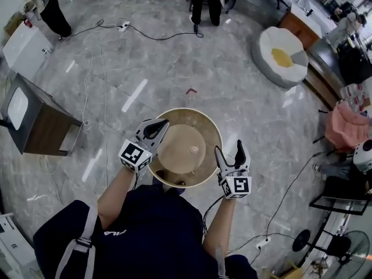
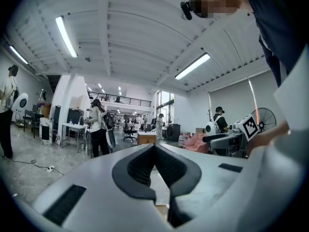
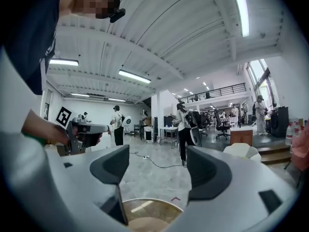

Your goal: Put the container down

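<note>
Item 1, left gripper (image 1: pixel 158 125): the fingers are drawn in to a narrow pinch over the near-left rim of the container. The left gripper view shows the pads meeting at the tips with only a thin pale strip between them, most likely that rim.

Item 2, container (image 1: pixel 197 127): round, tan and open-topped, with a paler inner base. It sits between the two grippers, directly in front of the person and above the grey floor (image 1: pixel 174 68). Whether its base already touches the floor cannot be told.

Item 3, right gripper (image 1: pixel 229 150): the fingers are spread wide and hold nothing. It is just beside the container's right rim, which shows low between the fingers in the right gripper view (image 3: pixel 145 209).

Handling note: the step in hand appears to be the lowering. Keep the container level from the one pinched rim and bring it straight down onto bare floor, clear of the feet. Part the left fingers only once the base rests flat. The right gripper may steady the far rim.
</note>
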The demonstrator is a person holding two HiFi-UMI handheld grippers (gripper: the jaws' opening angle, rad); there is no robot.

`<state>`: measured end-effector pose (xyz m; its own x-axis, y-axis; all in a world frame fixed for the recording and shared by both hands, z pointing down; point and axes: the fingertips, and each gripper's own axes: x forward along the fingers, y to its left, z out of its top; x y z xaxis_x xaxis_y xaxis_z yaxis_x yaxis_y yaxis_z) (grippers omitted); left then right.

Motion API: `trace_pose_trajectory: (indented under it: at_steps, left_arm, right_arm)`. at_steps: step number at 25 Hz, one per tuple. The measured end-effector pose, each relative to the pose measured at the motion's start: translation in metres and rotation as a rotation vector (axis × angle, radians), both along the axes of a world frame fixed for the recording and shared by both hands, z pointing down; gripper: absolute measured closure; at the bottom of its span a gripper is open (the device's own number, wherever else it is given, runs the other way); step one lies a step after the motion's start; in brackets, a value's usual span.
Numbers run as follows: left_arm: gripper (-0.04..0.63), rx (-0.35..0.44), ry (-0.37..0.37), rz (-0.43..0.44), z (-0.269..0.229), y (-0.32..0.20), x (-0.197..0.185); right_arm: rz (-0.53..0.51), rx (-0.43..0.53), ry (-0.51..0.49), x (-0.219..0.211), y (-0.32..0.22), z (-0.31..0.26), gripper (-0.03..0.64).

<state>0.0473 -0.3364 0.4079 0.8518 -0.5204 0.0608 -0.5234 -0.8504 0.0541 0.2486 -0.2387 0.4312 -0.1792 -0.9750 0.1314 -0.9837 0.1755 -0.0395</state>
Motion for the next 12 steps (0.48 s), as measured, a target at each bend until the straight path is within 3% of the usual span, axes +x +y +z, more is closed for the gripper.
trace_pose_trajectory:
  at_steps: [12]
  left_arm:
    - [0.571,0.067,0.017,0.057,-0.030,0.030,0.026]
  right_arm:
    - [0.057,0.039,0.024,0.010,0.031,-0.022,0.259]
